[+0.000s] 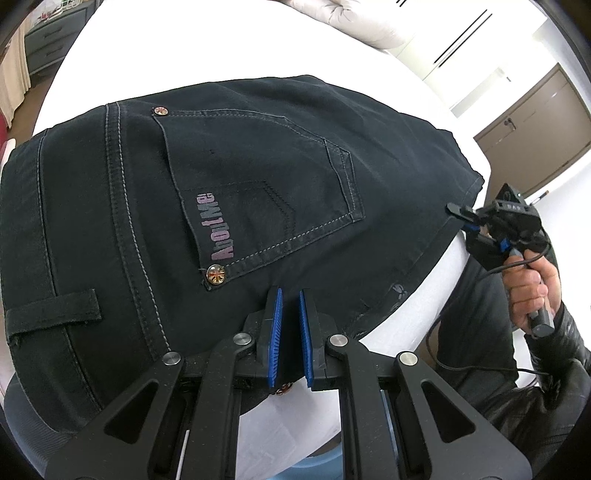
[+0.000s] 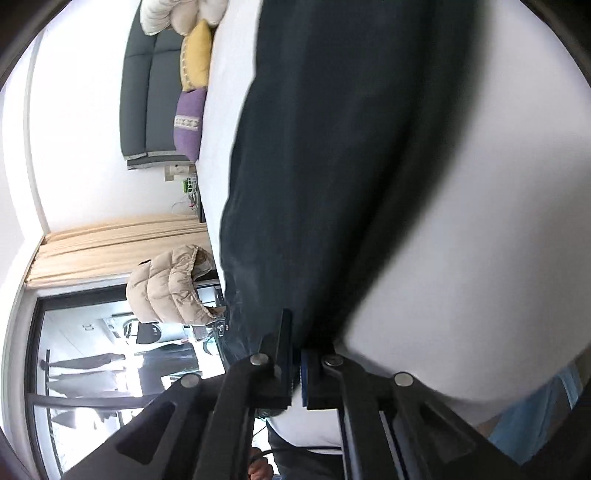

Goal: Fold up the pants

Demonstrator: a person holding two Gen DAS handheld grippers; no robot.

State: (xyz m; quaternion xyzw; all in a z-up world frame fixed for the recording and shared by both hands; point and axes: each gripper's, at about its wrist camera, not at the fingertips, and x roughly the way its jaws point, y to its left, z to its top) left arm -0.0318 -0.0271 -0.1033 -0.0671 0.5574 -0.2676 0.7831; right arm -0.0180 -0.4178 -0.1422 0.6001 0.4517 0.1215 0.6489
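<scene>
Dark pants (image 1: 258, 166) lie flat on a white bed (image 1: 221, 44), back pocket up, with "AboutMe" lettering on the pocket. My left gripper (image 1: 290, 295) sits at the near edge of the waist, its blue pads pinched on a thin fold of the dark cloth. At the pants' right edge a hand (image 1: 532, 280) holds my right gripper (image 1: 456, 212), its tips on the hem. In the right wrist view the pants (image 2: 314, 184) run away from the right gripper (image 2: 295, 339), which is shut with the dark cloth caught between its pads.
Pale pillows (image 1: 362, 18) lie at the head of the bed. A grey nightstand (image 1: 48, 40) stands at the far left and a brown cabinet (image 1: 535, 125) at the right. Yellow and purple cushions (image 2: 192, 107), a beige curtain (image 2: 110, 243) and a puffy jacket (image 2: 170, 284) are also in view.
</scene>
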